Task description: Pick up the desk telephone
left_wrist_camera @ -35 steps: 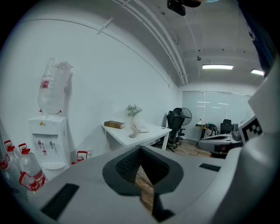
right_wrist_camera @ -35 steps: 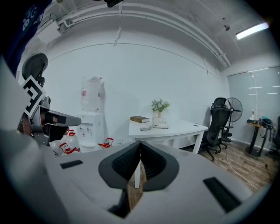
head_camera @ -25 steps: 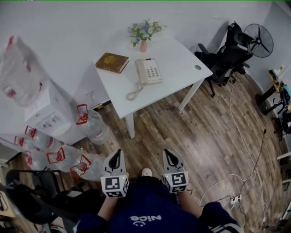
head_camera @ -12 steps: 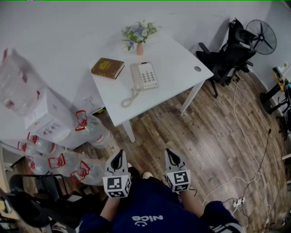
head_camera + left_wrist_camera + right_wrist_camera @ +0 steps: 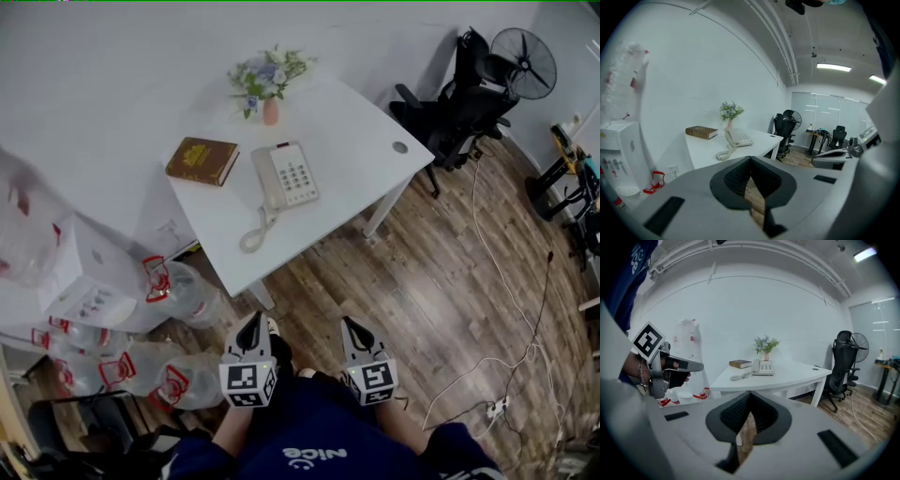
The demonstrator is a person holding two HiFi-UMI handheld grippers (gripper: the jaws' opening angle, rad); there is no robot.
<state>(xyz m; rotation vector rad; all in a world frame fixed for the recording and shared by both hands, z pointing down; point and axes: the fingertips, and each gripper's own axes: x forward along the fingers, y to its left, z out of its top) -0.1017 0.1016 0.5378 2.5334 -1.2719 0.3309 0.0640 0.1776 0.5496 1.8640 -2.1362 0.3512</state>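
Note:
A beige desk telephone (image 5: 285, 175) with a coiled cord (image 5: 253, 232) lies on the white table (image 5: 356, 131), also in the left gripper view as the telephone (image 5: 737, 138) and in the right gripper view as the telephone (image 5: 762, 367). My left gripper (image 5: 250, 330) and right gripper (image 5: 356, 331) are held low over the wooden floor, a good way short of the table's near edge. Both are shut with nothing between the jaws. From the left gripper view the left gripper (image 5: 750, 161) points at the table; the right gripper (image 5: 748, 396) does the same.
A brown book (image 5: 201, 160) and a pink vase of flowers (image 5: 268, 78) share the table. Water bottles (image 5: 180, 289) and a white dispenser (image 5: 66, 281) crowd the left. A black office chair (image 5: 459, 98) and a fan (image 5: 522, 50) stand right. White cables (image 5: 487, 281) trail over the floor.
Both grippers, still shut, have moved forward toward the table. The table and telephone now sit lower and nearer in the head view.

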